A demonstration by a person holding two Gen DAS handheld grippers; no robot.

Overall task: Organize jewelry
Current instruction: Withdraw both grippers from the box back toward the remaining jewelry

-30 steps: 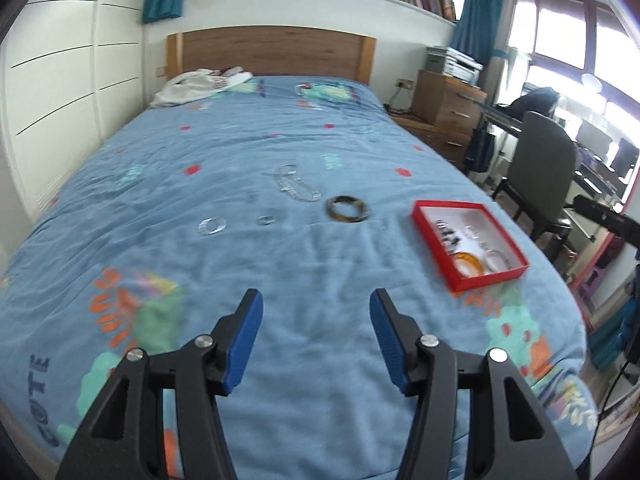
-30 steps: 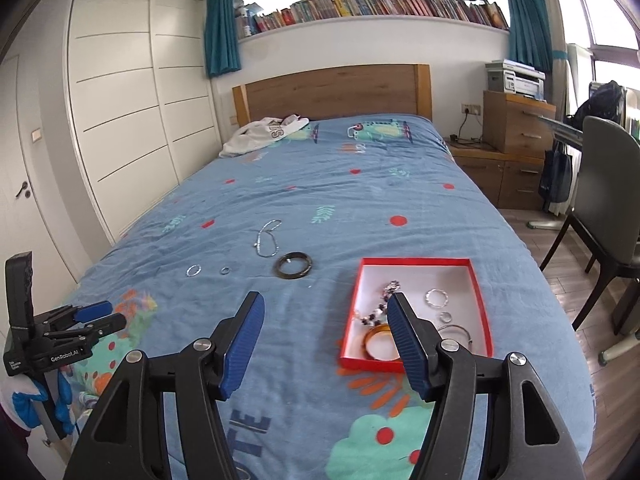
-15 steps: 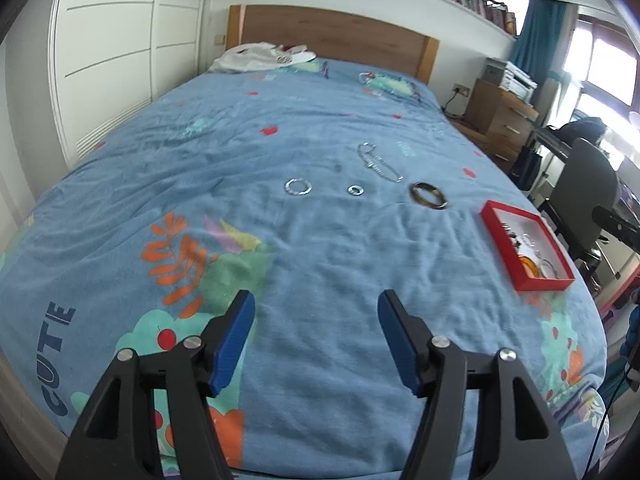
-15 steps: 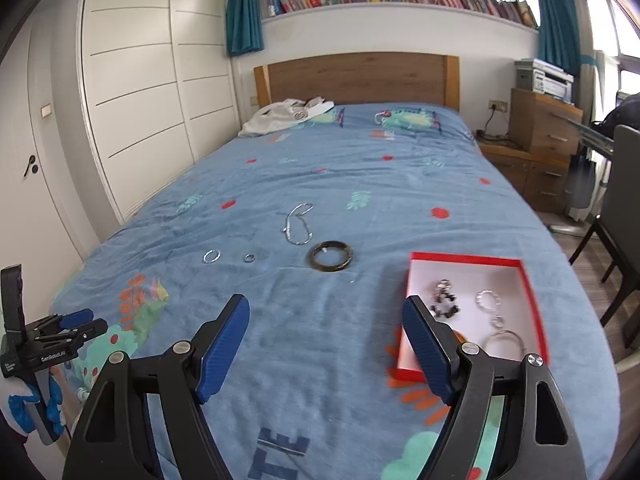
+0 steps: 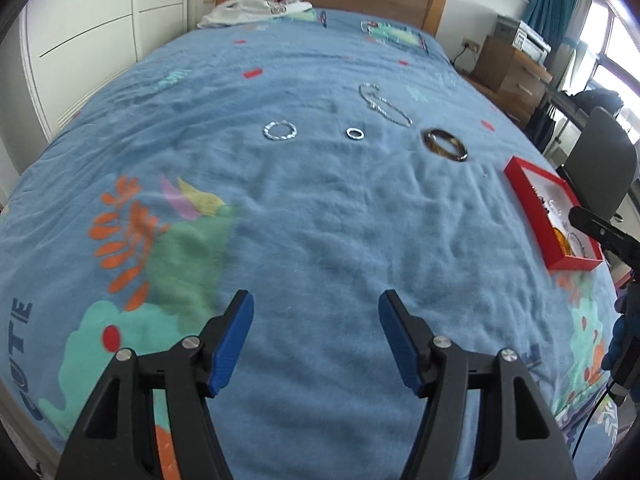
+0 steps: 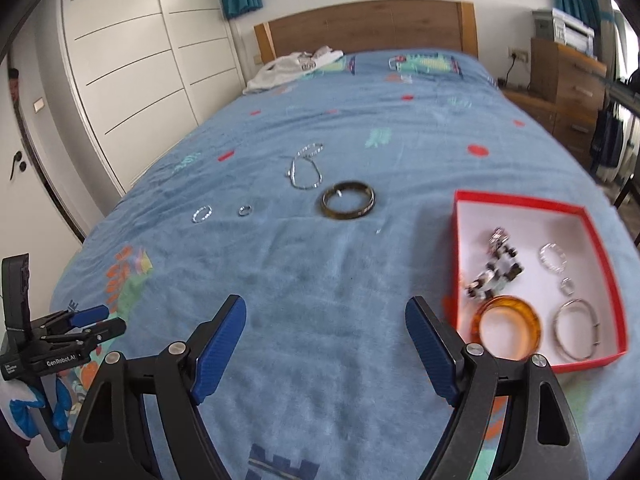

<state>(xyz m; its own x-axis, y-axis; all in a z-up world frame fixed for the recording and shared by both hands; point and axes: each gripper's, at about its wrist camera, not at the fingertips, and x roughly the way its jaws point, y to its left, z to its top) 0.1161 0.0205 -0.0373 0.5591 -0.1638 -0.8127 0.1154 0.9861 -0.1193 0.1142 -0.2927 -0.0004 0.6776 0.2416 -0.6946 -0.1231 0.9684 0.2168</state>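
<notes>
On the blue bedspread lie a silver bracelet (image 5: 279, 131), a small silver ring (image 5: 355, 133), a silver chain necklace (image 5: 382, 106) and a dark bangle (image 5: 445, 144). The same pieces show in the right wrist view: bracelet (image 6: 202, 213), ring (image 6: 245, 210), chain (image 6: 306, 168), bangle (image 6: 348, 200). A red tray (image 6: 520, 202) holds an amber bangle (image 6: 507, 326), a beaded piece and silver rings; it also shows in the left wrist view (image 5: 524, 168). My left gripper (image 5: 316, 320) is open and empty, well short of the jewelry. My right gripper (image 6: 326, 324) is open and empty, left of the tray.
A white garment (image 6: 296, 66) lies by the wooden headboard (image 6: 368, 26). White wardrobe doors (image 6: 132, 72) run along the left. A wooden dresser (image 6: 568, 80) and a dark chair (image 5: 600, 168) stand to the right of the bed.
Both grippers have moved forward and lower over the bed, so the jewelry and the tray look nearer. Both stay open and empty.
</notes>
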